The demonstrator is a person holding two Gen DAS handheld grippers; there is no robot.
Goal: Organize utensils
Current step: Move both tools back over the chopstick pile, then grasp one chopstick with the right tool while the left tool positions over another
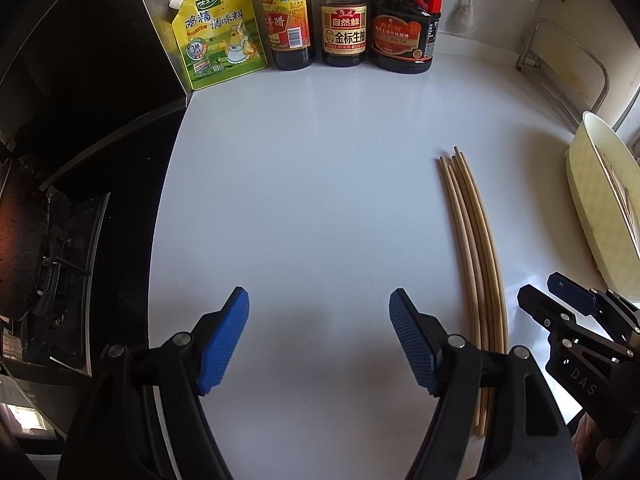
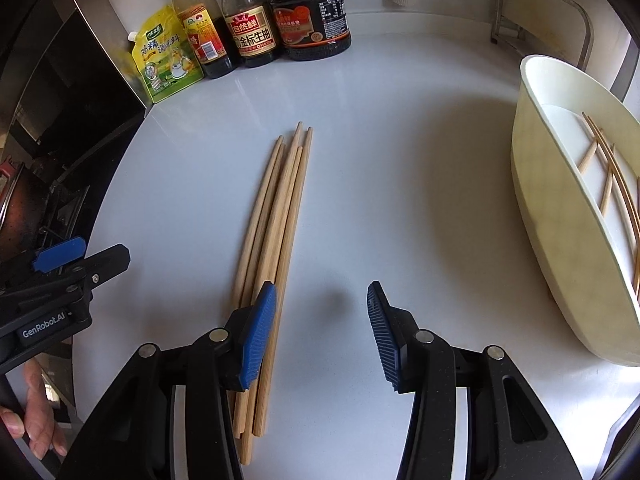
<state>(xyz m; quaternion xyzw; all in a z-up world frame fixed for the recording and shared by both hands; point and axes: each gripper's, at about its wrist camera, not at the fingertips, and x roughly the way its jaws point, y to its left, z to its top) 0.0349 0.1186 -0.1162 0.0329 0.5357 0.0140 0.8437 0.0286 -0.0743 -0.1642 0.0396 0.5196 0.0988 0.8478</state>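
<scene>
Presently, both tongs stand open with nothing between the pads. The left tongs point(image 1: 319, 340) hang over bare white worktop point(image 1: 312, 168); the right tongs point(image 2: 322, 332) hang just right of the loose chopsticks point(image 2: 276, 216) — one blue pad overlaps them in view, contact unclear. A cream tray point(image 2: 532, 184) by the worktop's right edge holds more chopsticks point(image 2: 612, 176). Sauce bottles point(image 1: 344, 20) line the back edge.

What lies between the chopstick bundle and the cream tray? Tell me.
Only bare white countertop lies between the chopstick bundle and the cream tray. The right wrist view shows that stretch most fully. The right tongs, jaws open, hang over its near end.
</scene>
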